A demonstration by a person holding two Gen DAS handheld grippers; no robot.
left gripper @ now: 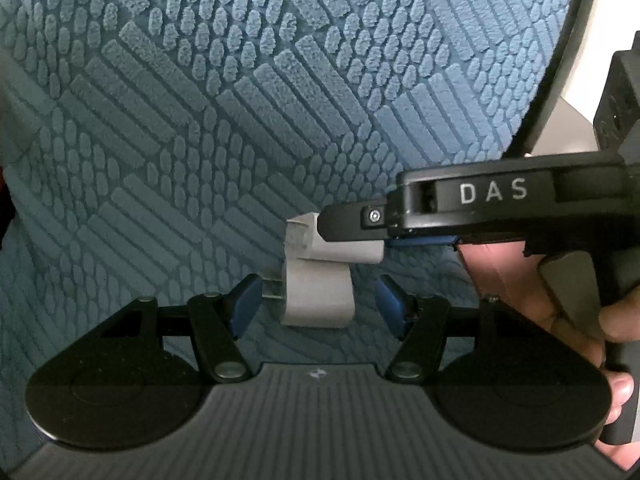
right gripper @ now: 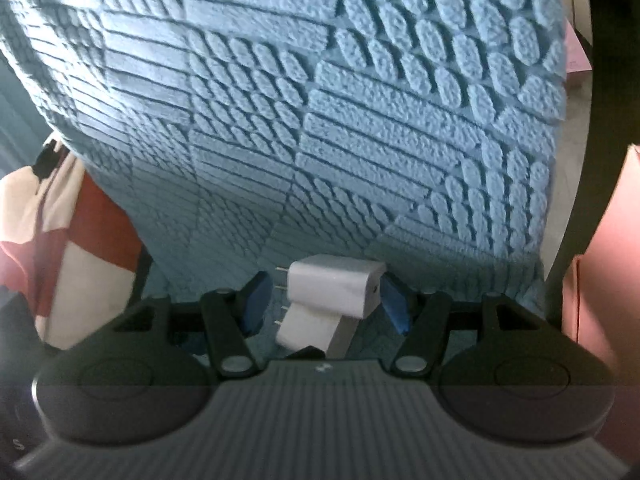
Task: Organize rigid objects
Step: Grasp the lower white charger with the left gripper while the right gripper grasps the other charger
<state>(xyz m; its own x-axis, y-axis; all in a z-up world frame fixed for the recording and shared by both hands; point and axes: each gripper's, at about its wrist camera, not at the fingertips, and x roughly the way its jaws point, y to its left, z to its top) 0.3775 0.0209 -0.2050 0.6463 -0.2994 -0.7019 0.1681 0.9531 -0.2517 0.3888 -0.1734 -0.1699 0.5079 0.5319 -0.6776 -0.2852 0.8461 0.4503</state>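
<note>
Two white chargers [right gripper: 332, 304] lie stacked on the blue mat [right gripper: 320, 120], between the spread right gripper [right gripper: 326, 304]. The left gripper [left gripper: 316, 304], also spread, flanks them from the other side.

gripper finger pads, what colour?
Blue pads on black linkages. Clearest in the right wrist view, flanking the two white chargers.

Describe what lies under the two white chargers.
Both white chargers rest on the blue textured mat, one stacked partly across the other. The mat directly beneath them, and whatever supports it, is covered.
</note>
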